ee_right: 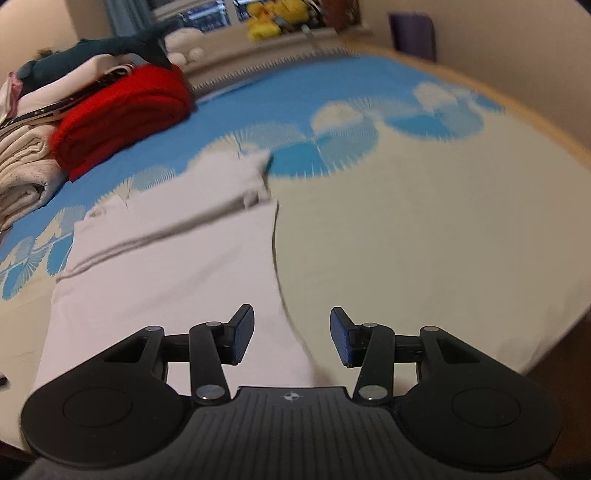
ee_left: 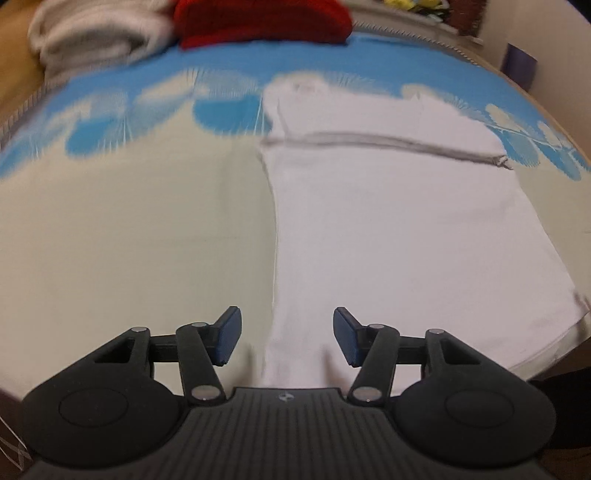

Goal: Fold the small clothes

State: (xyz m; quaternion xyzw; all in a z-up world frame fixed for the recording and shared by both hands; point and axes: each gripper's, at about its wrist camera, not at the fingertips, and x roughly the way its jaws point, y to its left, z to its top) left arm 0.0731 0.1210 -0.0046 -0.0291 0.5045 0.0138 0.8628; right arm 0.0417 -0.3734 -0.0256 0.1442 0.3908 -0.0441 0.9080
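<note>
A white garment (ee_left: 399,229) lies flat on the bed, its sides folded in, with a fold line across its upper part. In the left wrist view my left gripper (ee_left: 287,341) is open and empty above the garment's near left edge. In the right wrist view the same white garment (ee_right: 166,266) lies to the left, and my right gripper (ee_right: 291,338) is open and empty above its near right edge. Both views are blurred by motion.
The bed cover (ee_left: 129,240) is cream with a blue fan pattern (ee_right: 295,107) toward the far side. A folded red garment (ee_right: 122,118) and a stack of pale folded clothes (ee_right: 22,173) lie at the far left. Yellow toys (ee_right: 273,18) sit on the window sill.
</note>
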